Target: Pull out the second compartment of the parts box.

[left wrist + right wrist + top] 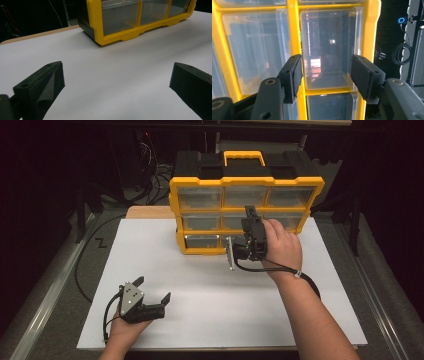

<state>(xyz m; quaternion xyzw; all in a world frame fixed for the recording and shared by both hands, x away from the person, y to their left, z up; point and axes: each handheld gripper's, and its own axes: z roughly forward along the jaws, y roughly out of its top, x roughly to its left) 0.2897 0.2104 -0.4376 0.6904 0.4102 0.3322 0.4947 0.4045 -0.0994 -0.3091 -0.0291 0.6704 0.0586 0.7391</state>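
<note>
A yellow-and-black organizer [200, 184] with a handle and clear drawers stands at the far middle of the white sheet [210, 290]. My right gripper [251, 215] is held up in front of its middle row, rolled on its side. In the right gripper view its jaws [326, 60] stand partly open on either side of one clear drawer front [327, 30], with nothing pressed between the pads. My left gripper [154, 288] rests low at the near left, jaws wide open and bare. In the left gripper view [117, 68] it faces the organizer's bottom corner [97, 22].
A wooden board edge [147, 212] shows behind the sheet at the left. A black cable [82, 270] loops on the grey floor mat to the left. Dark stands and cables crowd the space behind the organizer.
</note>
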